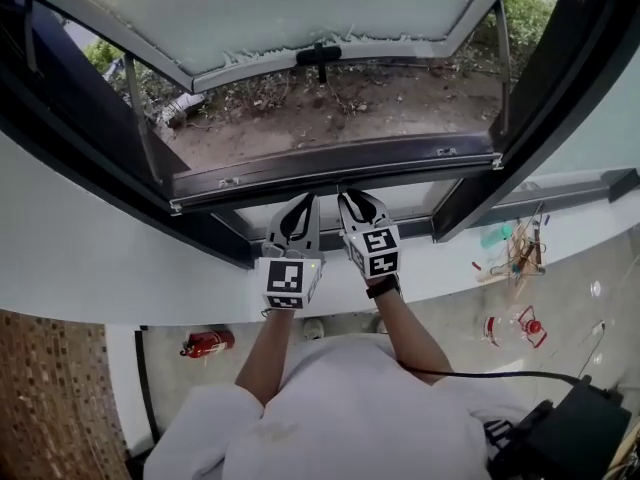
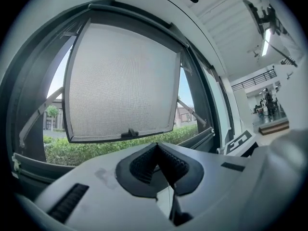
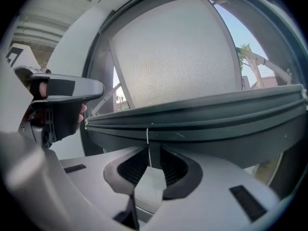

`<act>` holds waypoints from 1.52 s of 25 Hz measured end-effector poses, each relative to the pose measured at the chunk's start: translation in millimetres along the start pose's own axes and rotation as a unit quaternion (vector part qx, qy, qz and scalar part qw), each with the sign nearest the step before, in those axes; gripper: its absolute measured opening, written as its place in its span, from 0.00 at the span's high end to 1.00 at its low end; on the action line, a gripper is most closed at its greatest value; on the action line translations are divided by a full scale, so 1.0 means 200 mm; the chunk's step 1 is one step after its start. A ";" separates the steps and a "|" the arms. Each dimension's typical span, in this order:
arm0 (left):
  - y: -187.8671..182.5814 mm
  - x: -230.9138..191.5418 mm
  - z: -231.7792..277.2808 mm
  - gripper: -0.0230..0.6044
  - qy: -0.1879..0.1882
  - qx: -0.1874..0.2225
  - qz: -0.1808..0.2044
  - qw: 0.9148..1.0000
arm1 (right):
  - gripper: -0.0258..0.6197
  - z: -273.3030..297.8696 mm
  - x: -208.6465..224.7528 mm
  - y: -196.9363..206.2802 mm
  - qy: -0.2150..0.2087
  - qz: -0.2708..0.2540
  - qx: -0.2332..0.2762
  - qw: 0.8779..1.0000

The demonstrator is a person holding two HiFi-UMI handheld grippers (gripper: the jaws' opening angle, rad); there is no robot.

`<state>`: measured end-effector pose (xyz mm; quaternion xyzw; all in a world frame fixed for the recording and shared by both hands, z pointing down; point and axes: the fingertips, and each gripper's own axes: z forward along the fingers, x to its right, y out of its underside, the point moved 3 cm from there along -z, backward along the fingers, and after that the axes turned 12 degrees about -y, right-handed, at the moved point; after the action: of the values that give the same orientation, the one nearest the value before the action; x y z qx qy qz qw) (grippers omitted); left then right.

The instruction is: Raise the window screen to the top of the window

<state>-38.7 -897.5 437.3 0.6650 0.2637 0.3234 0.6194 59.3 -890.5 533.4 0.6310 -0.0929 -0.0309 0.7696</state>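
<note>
Two tools close together near the middle of the window frame [image 1: 565, 83], at its bottom edge: left gripper [image 1: 308, 200] and right gripper [image 1: 345, 200]. Plenty of open room above, with the pane [image 1: 300, 8] swung outward and far, frame sides well apart left and right. Window screen bar [image 1: 330, 173] low, lying along the frame's bottom edge, just beyond the jaw tips. Left gripper closed, tips meeting. Right gripper parted only narrowly, with a thin white cord [image 3: 147, 134] hanging from the bar into the gap.
</note>
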 end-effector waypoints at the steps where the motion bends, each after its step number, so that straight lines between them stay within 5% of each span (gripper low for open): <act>1: 0.01 0.00 0.00 0.96 0.005 -0.001 -0.002 1.000 | 0.86 0.01 0.00 0.01 0.004 0.000 -0.004 1.000; 15: 0.06 -0.09 0.01 0.96 -0.014 -0.004 -0.037 0.999 | 0.84 0.14 -0.03 0.13 -0.004 -0.002 -0.045 0.999; 17: 0.07 -0.10 0.01 0.96 -0.019 -0.007 -0.039 0.999 | 0.96 0.16 -0.03 0.20 -0.010 0.002 -0.056 0.998; 21: 0.11 -0.11 -0.02 0.96 -0.027 -0.017 -0.044 0.999 | 0.96 0.17 -0.03 0.39 -0.017 0.010 -0.098 0.995; 27: 0.15 -0.09 -0.04 0.96 -0.030 -0.029 -0.048 0.998 | 0.96 0.09 -0.03 0.93 -0.033 0.040 -0.217 0.975; 32: 0.17 -0.06 -0.02 0.96 -0.020 -0.040 -0.044 0.998 | 0.96 -0.07 -0.12 1.45 -0.075 0.052 -0.341 0.936; 35: 0.16 -0.05 0.02 0.96 -0.010 -0.039 -0.017 0.999 | 0.96 -0.16 -0.16 1.57 -0.094 0.044 -0.344 0.933; 38: 0.17 -0.03 0.08 0.96 0.006 -0.054 0.051 0.997 | 0.96 -0.17 -0.12 1.56 -0.118 0.040 -0.333 0.935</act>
<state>-32.3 -916.6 470.1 0.6410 0.2150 0.3728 0.6355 19.5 -789.8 829.2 0.3260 -0.1923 -0.1031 0.9198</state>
